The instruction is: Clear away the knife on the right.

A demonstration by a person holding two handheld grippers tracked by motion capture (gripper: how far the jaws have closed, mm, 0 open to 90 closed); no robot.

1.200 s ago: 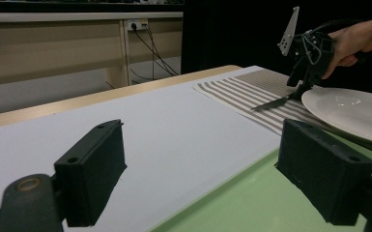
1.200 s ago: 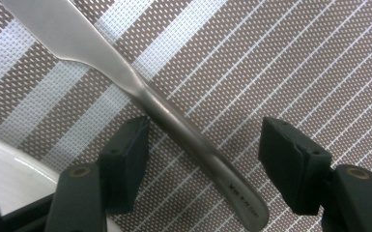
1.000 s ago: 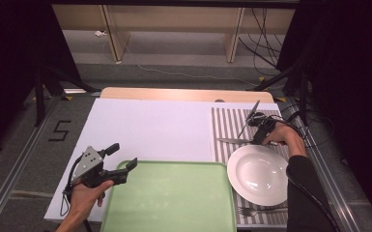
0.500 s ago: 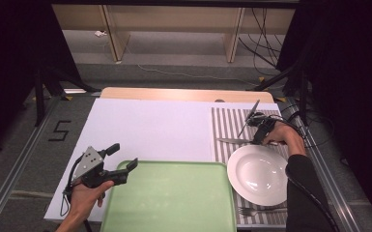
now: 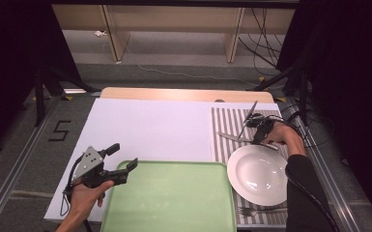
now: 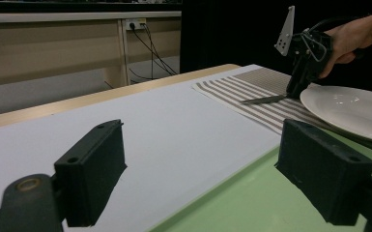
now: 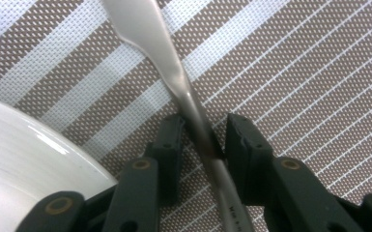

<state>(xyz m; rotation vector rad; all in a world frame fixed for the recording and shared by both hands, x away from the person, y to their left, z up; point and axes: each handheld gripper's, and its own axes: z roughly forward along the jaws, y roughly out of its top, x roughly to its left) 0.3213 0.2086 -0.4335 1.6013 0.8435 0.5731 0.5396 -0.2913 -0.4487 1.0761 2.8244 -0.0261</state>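
Left gripper [image 5: 122,157] open, right gripper [image 7: 202,140] closing.

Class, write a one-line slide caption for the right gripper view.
Right gripper closing its jaws around a knife lying on the striped placemat beside the white plate.

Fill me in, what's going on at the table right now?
A person is working with two handheld grippers. The right gripper is down on the striped placemat beside the white plate. Its jaws have just been closing around a knife lying flat there, with gaps at the pads, so no firm grip yet. The left gripper hovers open at the green tray's corner, holding nothing.
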